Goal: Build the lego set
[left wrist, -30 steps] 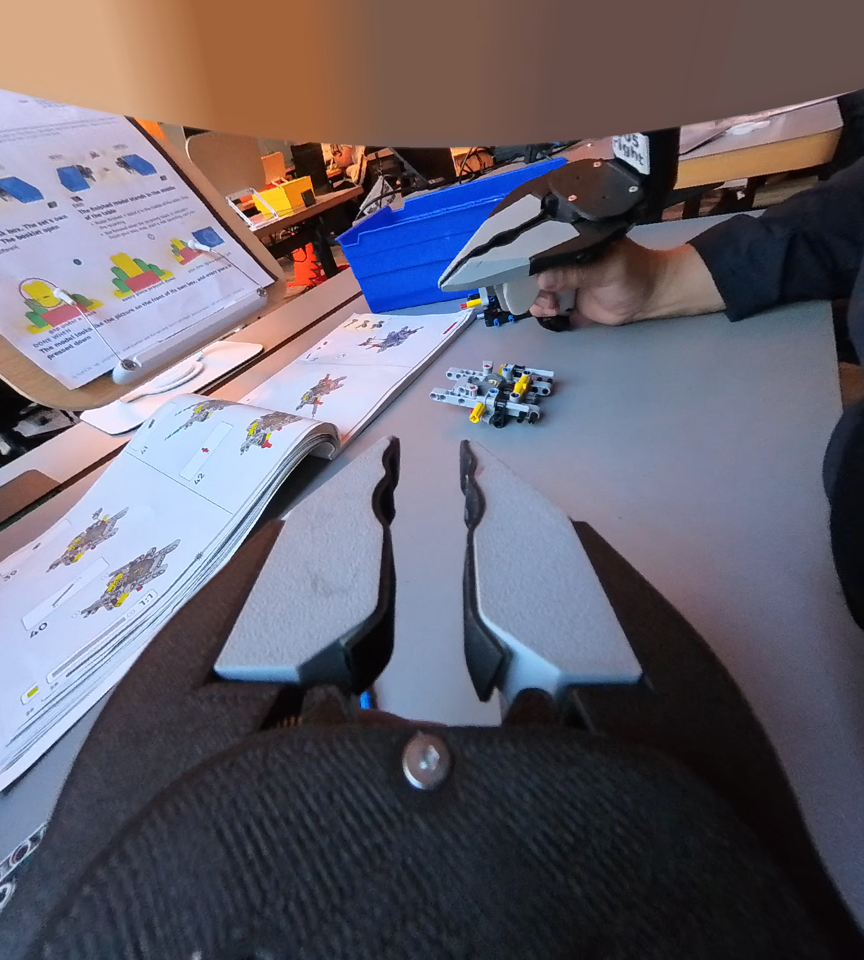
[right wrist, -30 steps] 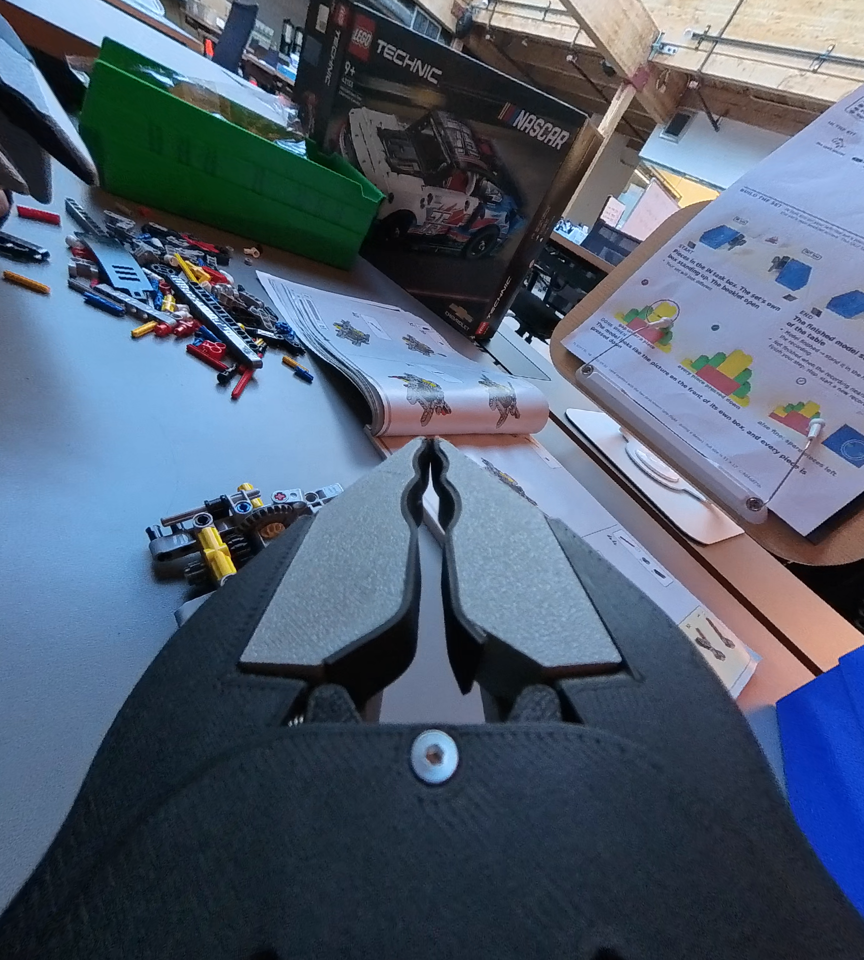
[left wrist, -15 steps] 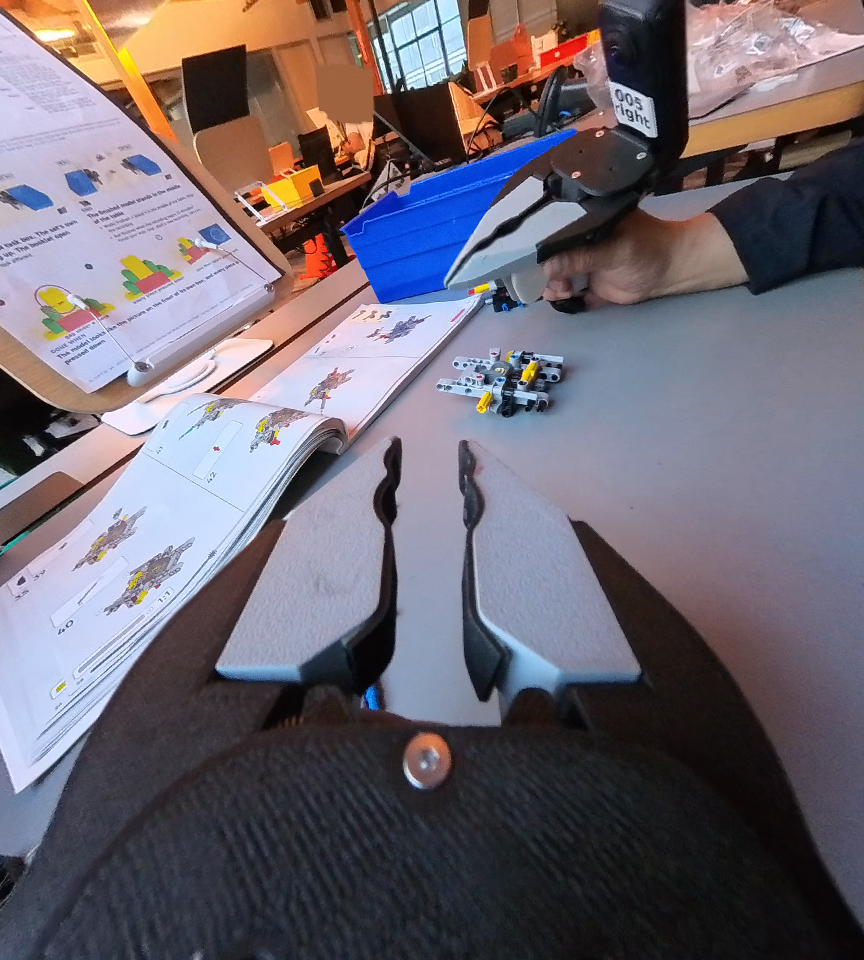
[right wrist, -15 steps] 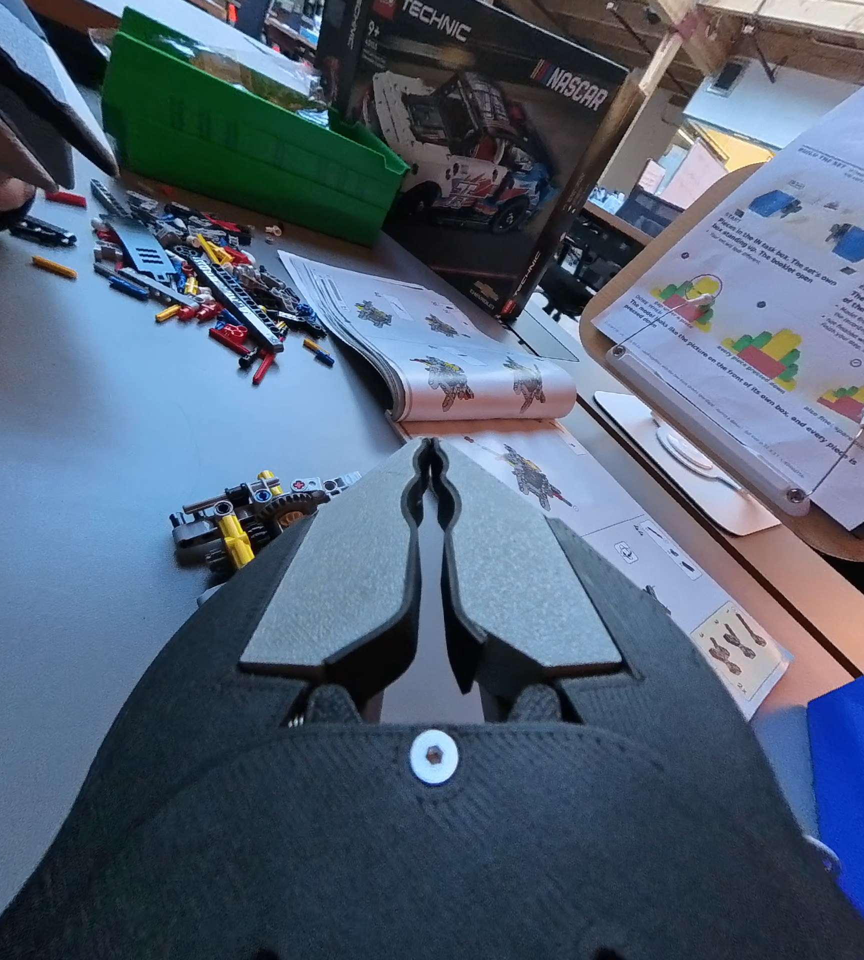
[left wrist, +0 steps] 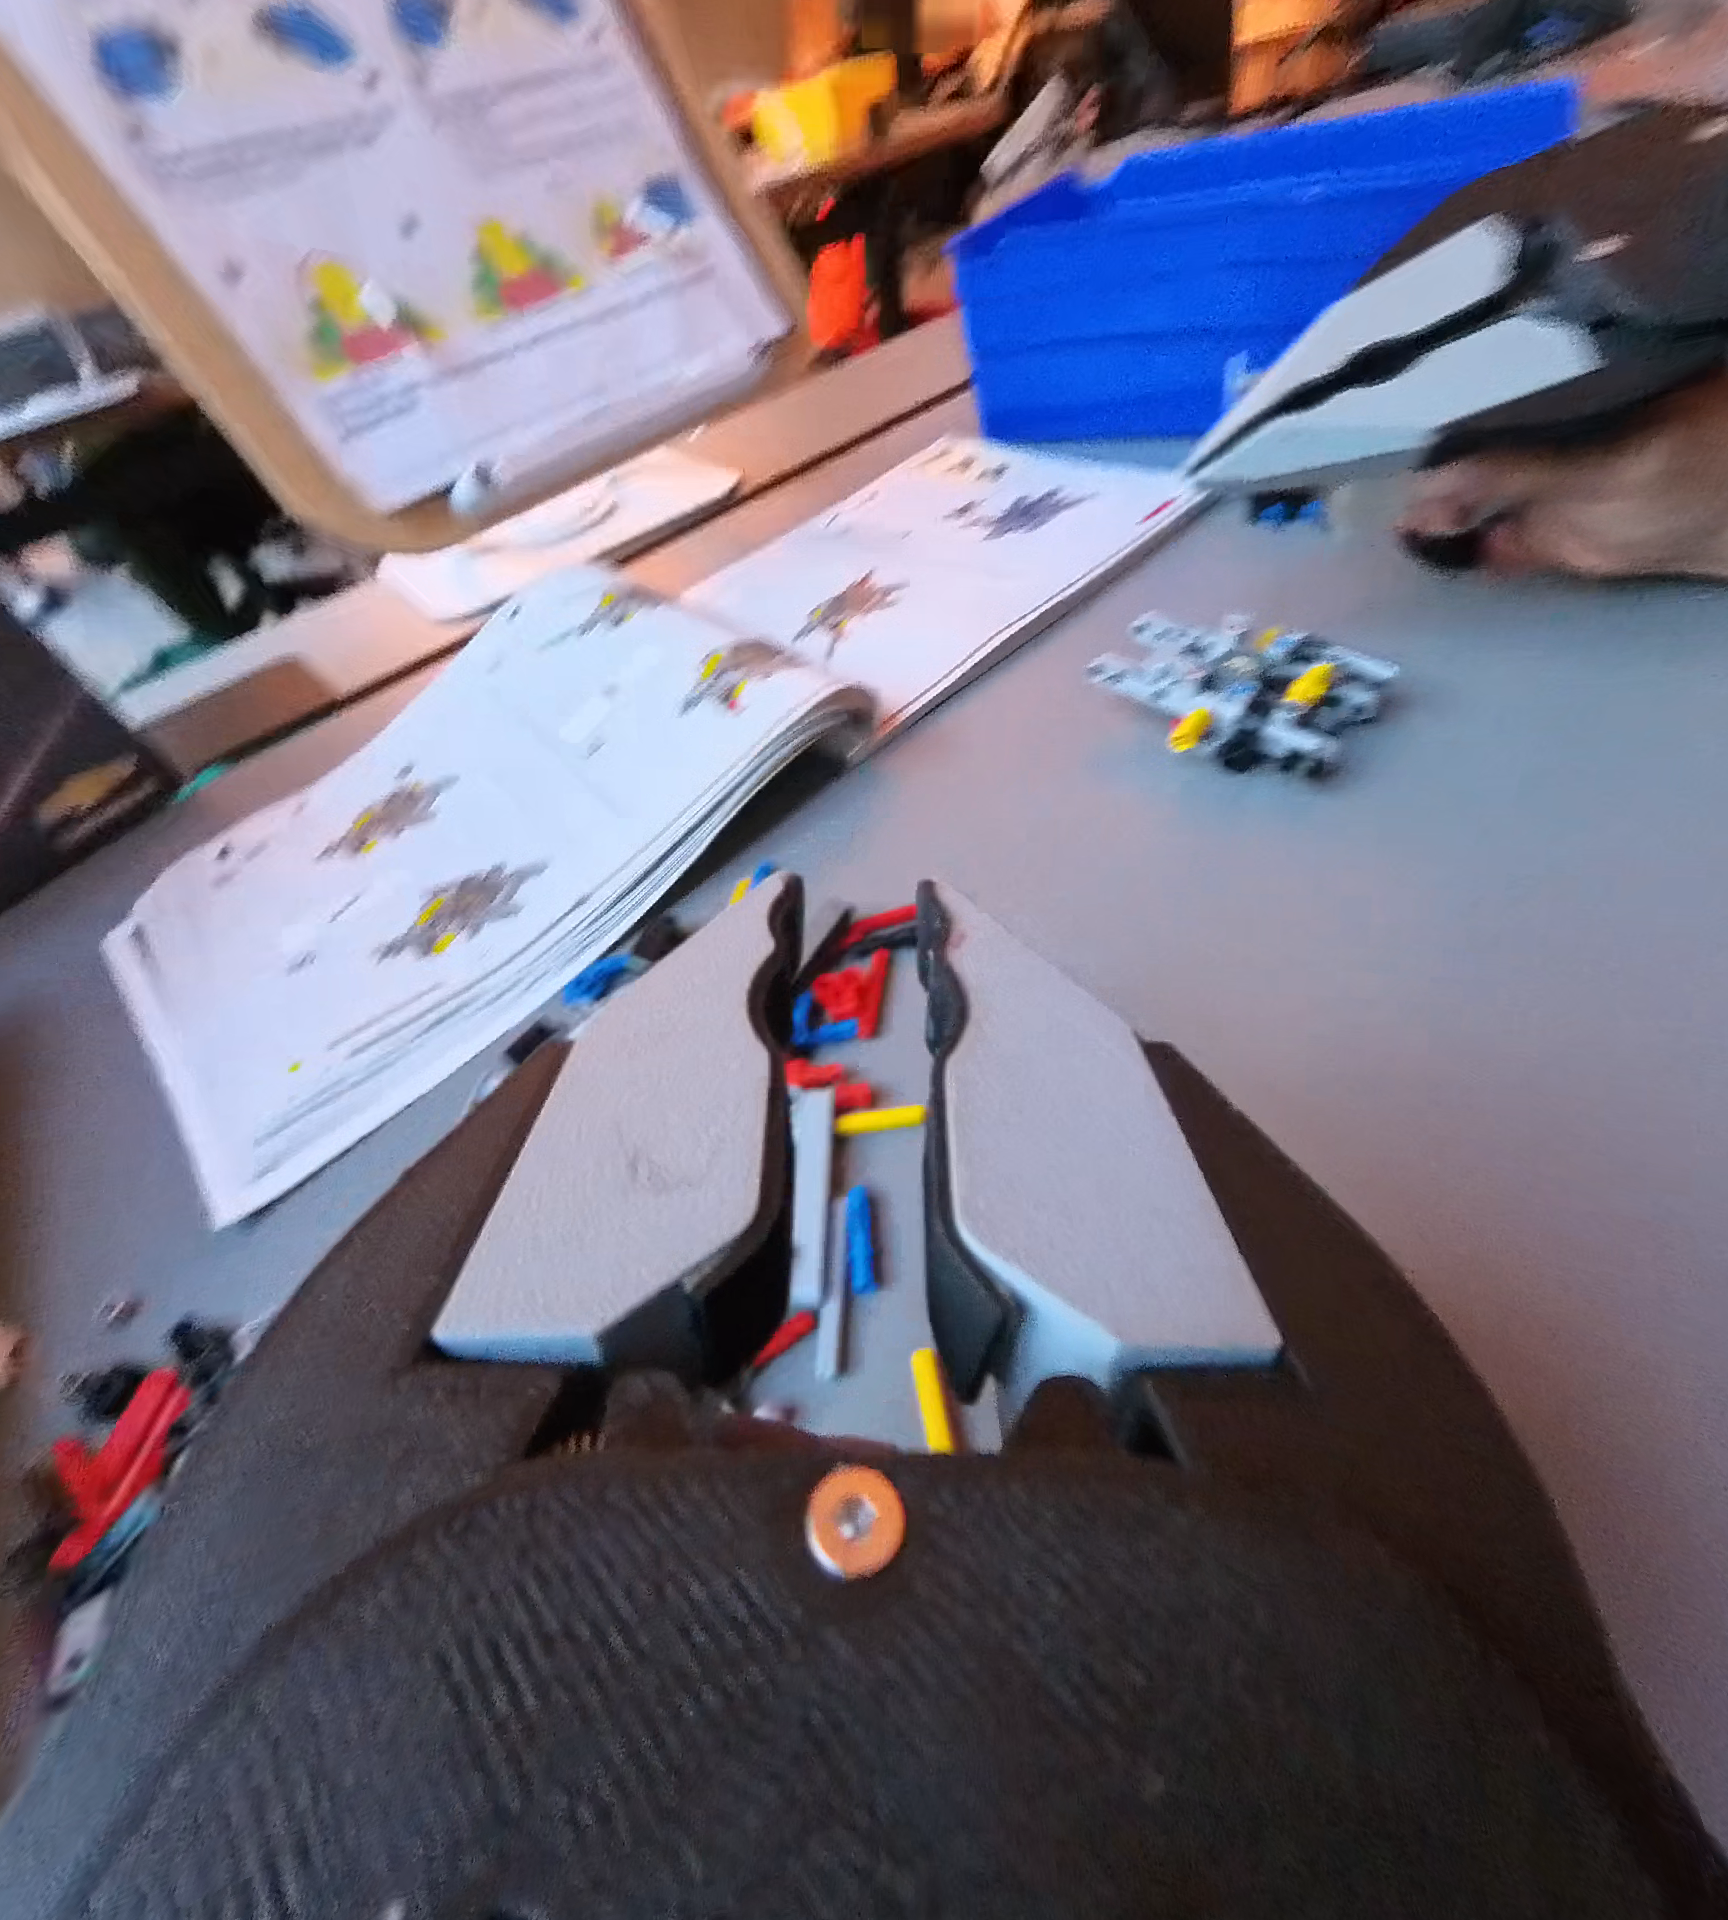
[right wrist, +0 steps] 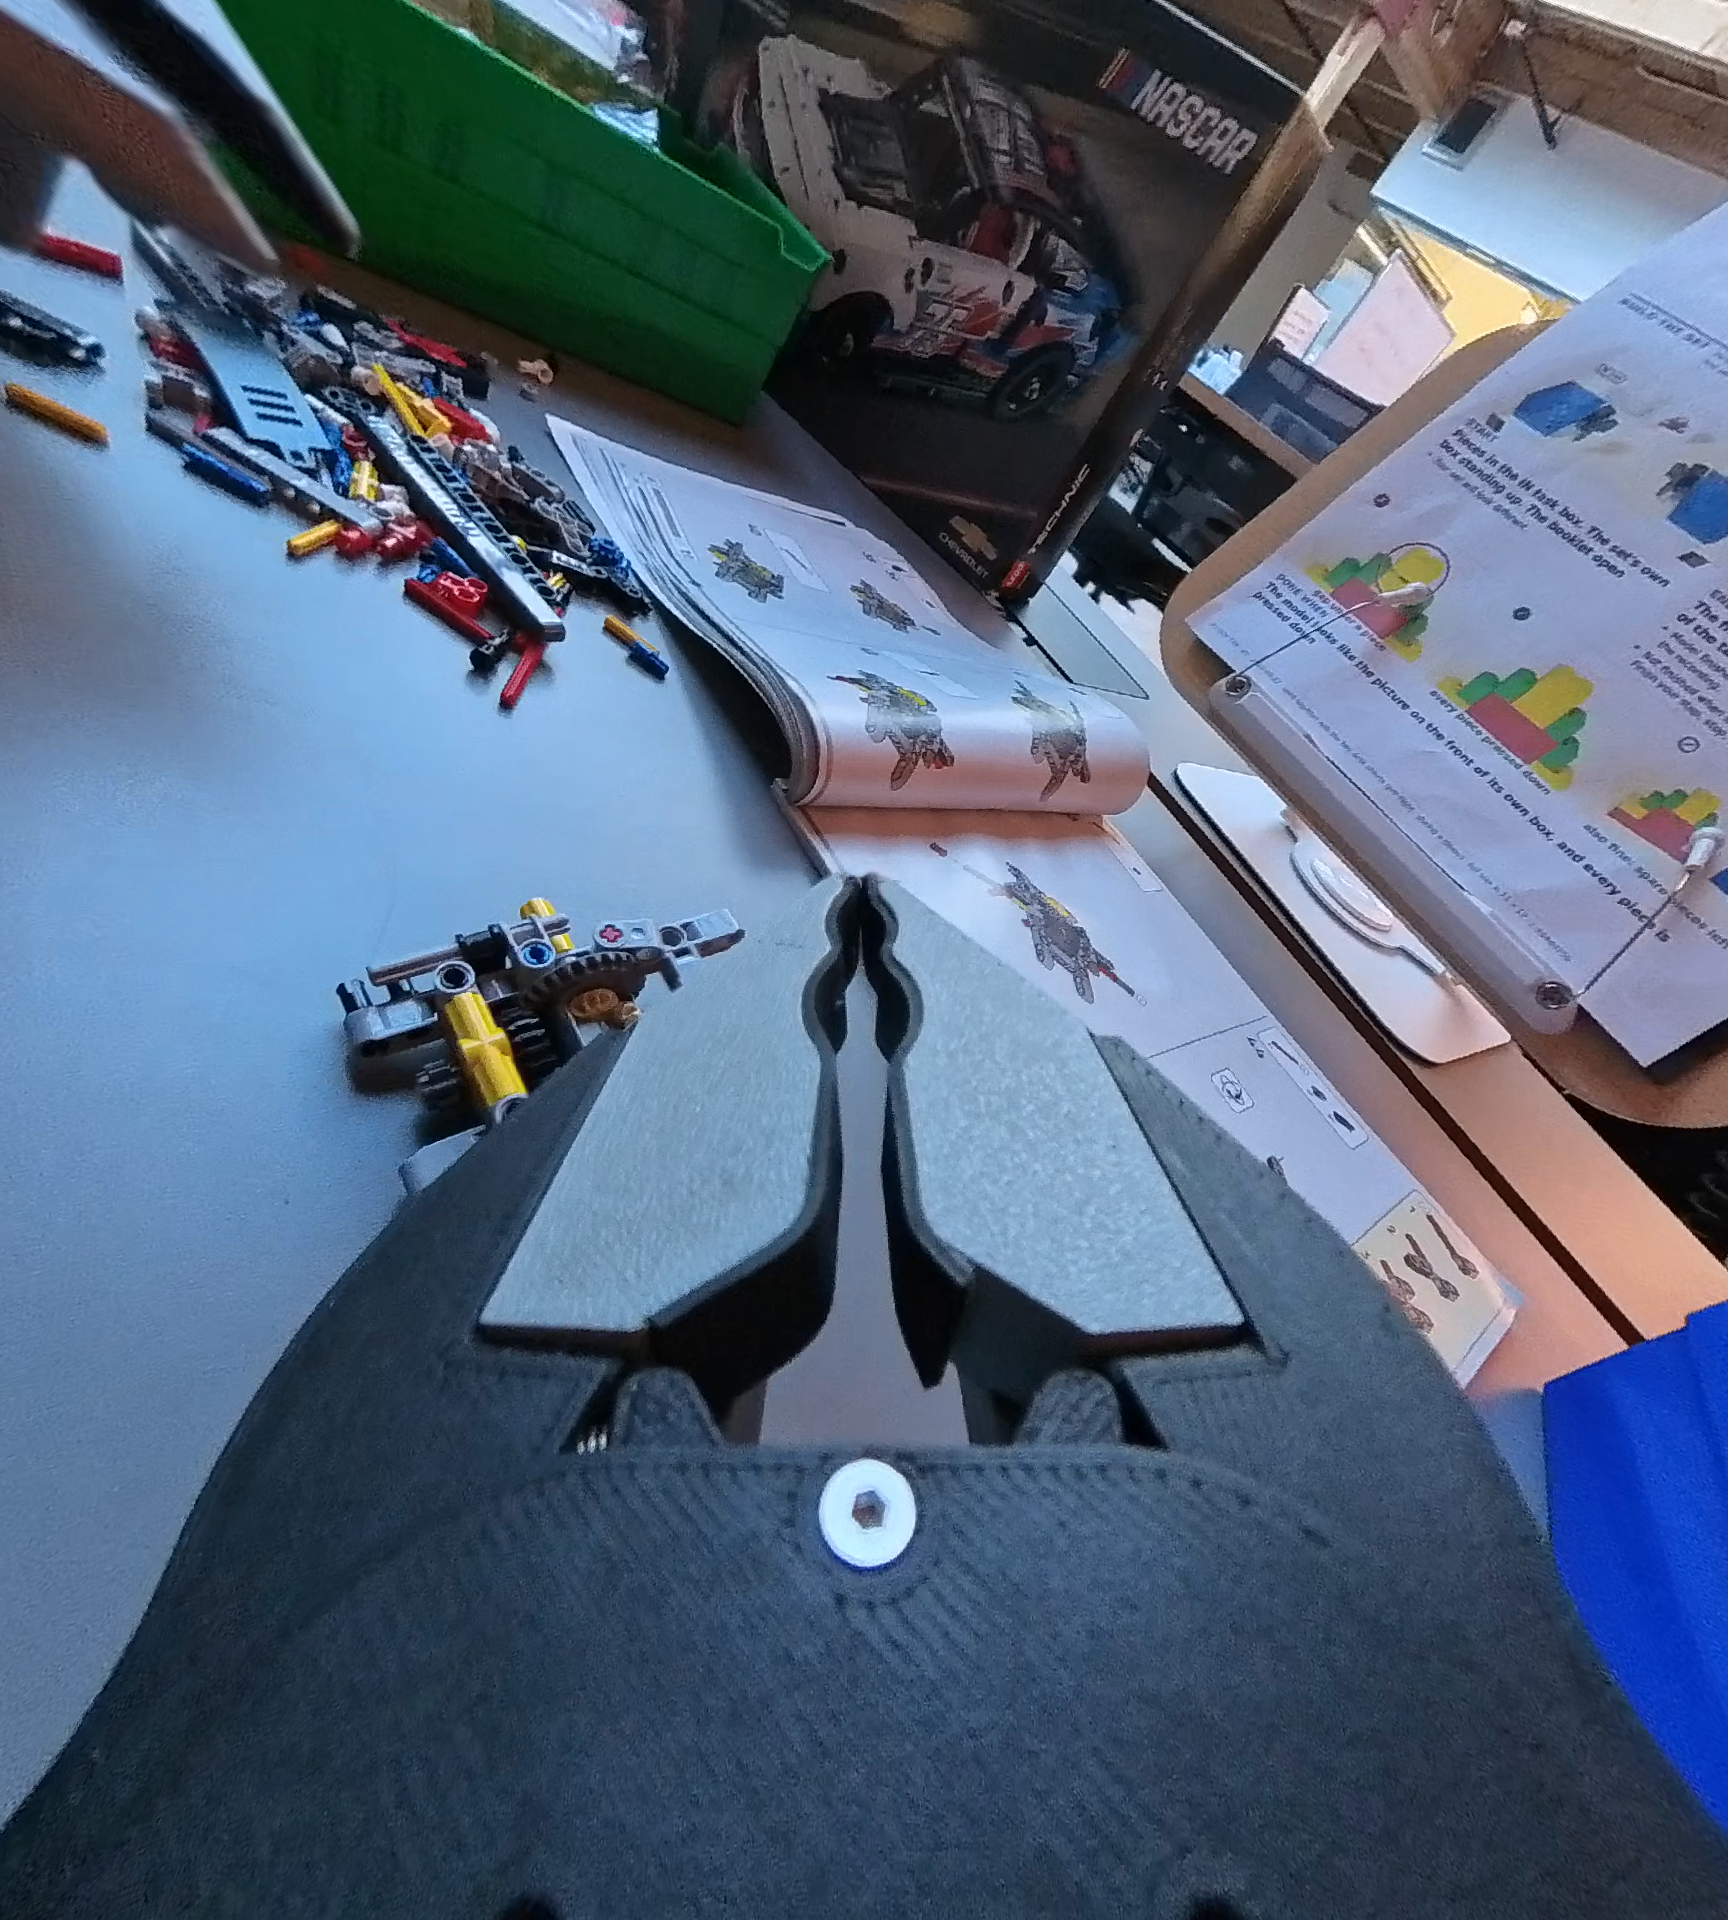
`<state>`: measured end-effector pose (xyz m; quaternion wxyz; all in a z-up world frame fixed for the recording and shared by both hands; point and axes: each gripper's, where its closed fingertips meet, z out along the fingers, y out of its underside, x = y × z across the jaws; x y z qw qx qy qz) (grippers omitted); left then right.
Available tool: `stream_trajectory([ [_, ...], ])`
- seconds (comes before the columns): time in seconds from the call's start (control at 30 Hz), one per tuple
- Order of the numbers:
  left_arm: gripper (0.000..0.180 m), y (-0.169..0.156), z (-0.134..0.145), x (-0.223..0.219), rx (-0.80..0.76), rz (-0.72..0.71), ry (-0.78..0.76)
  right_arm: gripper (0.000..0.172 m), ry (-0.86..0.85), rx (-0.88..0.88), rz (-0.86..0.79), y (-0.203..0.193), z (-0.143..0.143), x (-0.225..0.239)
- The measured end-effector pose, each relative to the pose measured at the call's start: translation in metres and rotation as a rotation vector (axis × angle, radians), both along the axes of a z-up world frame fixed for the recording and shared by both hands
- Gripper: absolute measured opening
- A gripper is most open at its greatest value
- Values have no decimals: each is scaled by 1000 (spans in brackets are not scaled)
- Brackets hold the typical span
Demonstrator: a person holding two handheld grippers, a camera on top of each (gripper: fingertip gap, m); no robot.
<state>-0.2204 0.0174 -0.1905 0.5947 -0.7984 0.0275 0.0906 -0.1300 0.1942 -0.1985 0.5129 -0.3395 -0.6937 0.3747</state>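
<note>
The left gripper (left wrist: 855,914) hangs with jaws parted and holding nothing above loose building pieces (left wrist: 844,1023) scattered on the grey worktop (left wrist: 1359,1039). The right gripper (right wrist: 860,888) is clenched tight on nothing, just beside a small half-built model (right wrist: 517,997). An open booklet (right wrist: 901,717) lies toward the worktop's far edge, with a green bin (right wrist: 569,187), a blue bin (left wrist: 1203,281), a toy box (right wrist: 1026,239) and an instruction sheet on a stand (right wrist: 1566,582) along it.

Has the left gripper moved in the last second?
Yes. The left gripper has swung back over the loose pieces beside the booklet; earlier only bare table showed between its fingers.
</note>
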Motion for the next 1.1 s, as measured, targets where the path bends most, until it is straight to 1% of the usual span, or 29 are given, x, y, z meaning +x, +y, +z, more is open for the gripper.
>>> stream_trajectory([
  [0.07, 20, -2, -2, -18, -69, 58, -45, 0, -8, 14, 0, -1, -2, 1],
  [0.13, 22, -2, -5, -33, -152, 79, -121, 0, -10, 22, 2, -2, -3, 1],
  [0.23, 23, 6, -11, -43, -285, 30, -205, 0, -15, 27, 7, -3, -4, 1],
  [0.3, 20, 17, -17, -50, -366, 5, -208, 0, -16, 28, 10, -4, -4, 1],
  [0.33, 15, 23, -21, -54, -409, -3, -196, 0, -17, 28, 12, -4, -4, 2],
  [0.47, 14, 37, -51, -68, -636, -18, -204, 0, -18, 15, 18, -3, -3, 2],
  [0.6, 14, 42, -66, -69, -740, -24, -218, 0, -6, -34, 17, 2, 1, 4],
  [0.73, 14, 43, -78, -76, -798, 13, -215, 0, 16, -105, 23, 7, 9, 7],
  [0.8, 6, 43, -82, -82, -812, 36, -199, 0, 22, -121, 27, 7, 11, 7],
  [0.9, 6, 41, -81, -83, -822, 32, -219, 0, 23, -110, 33, 6, 11, 8],
  [0.97, 6, 41, -78, -81, -800, 22, -245, 0, 28, -93, 36, 4, 12, 9],
  [1.03, 6, 47, -66, -66, -722, -40, -369, 0, 31, -83, 38, 3, 13, 9],
  [1.1, 5, 57, -42, -44, -583, -154, -560, 0, 33, -82, 40, 2, 14, 10],
])
